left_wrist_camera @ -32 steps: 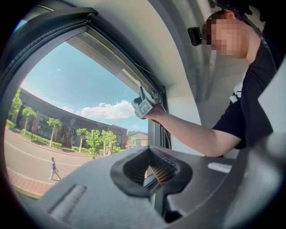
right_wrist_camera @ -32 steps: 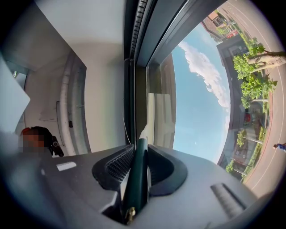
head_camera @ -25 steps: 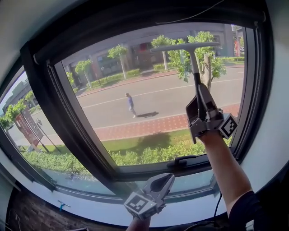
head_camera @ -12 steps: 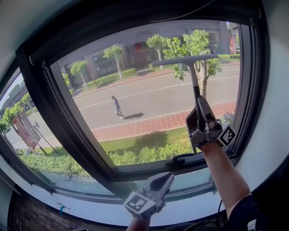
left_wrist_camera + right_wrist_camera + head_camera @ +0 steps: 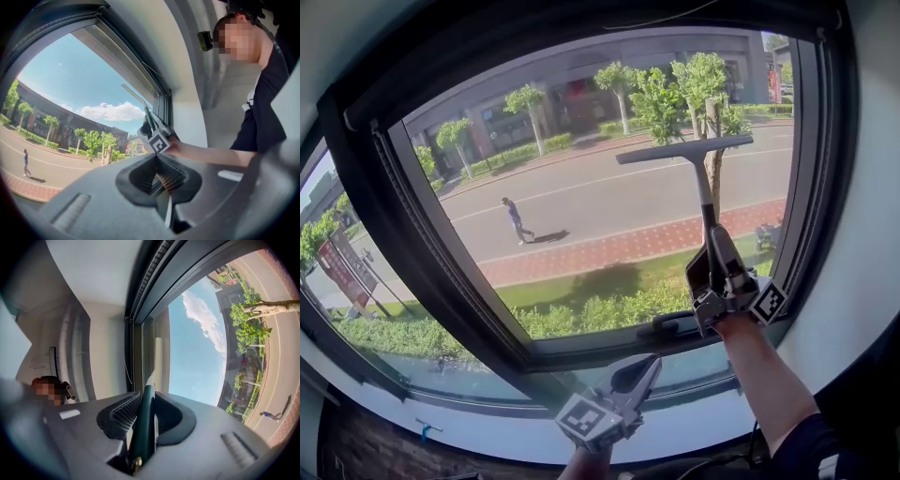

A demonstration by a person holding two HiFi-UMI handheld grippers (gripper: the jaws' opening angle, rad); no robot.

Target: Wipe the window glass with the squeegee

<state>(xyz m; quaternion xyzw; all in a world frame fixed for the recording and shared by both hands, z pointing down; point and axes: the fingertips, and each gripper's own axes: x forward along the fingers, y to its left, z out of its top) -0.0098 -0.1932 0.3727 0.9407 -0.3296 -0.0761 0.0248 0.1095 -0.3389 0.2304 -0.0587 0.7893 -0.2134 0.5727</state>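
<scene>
We are up at the window, and the right gripper is clenched on the squeegee. In the right gripper view the dark green handle sits pinched between the ribbed pads and runs straight out along the jaws toward the frame. The blade lies across the upper right part of the window glass, tilted a touch with its right end higher. We cannot tell whether the rubber presses on the pane.

The left gripper hangs low over the white sill, well apart from the squeegee. In its own view the jaws are closed together with nothing between them, and past them we see the other gripper's marker cube and a bare forearm reaching across.

A dark latch sits on the lower frame rail, just below and left of the right gripper. A thick dark post slants down the left side and splits this pane from the next one.

Through the glass we see a person walking on the road, a brick pavement, a hedge and trees. One tree stands right behind the blade. A red sign shows through the left pane.
</scene>
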